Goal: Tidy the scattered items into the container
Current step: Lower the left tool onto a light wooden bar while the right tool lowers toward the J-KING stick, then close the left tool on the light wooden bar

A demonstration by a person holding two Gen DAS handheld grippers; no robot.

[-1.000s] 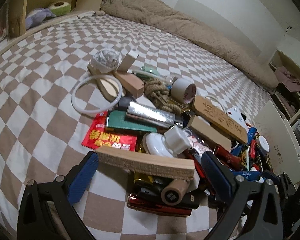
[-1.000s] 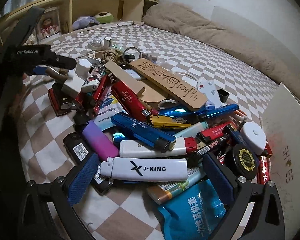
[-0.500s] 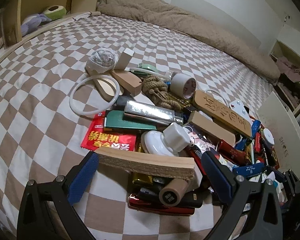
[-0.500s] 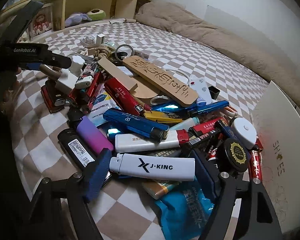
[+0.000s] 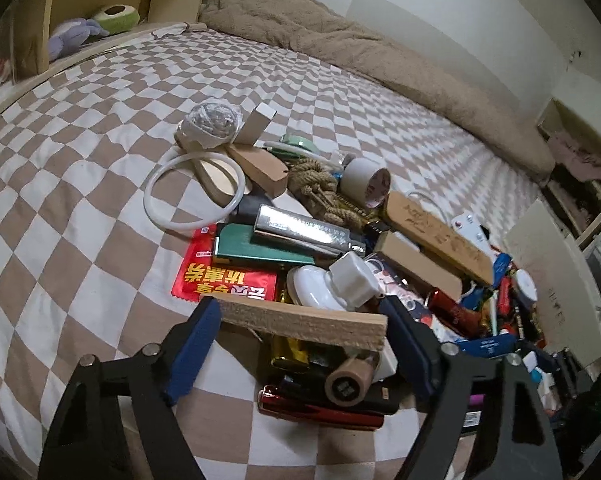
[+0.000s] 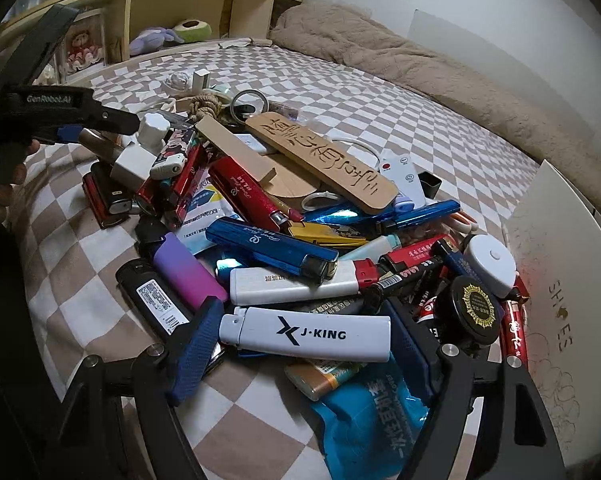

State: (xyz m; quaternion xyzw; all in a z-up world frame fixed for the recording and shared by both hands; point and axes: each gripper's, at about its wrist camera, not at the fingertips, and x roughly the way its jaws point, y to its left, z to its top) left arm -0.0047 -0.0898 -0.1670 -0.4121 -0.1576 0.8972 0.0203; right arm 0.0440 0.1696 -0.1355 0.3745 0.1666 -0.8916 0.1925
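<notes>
Bare bedspread [image 5: 80,184] left of clutter [image 5: 300,240]

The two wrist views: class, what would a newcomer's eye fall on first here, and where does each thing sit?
First, the heap of lighters and oddments piled on the checked bedspread, beside a white box at the right. Next, the left gripper closed on a wooden block at the heap's near edge. Then the right gripper closed on a white J-KING lighter.
</notes>
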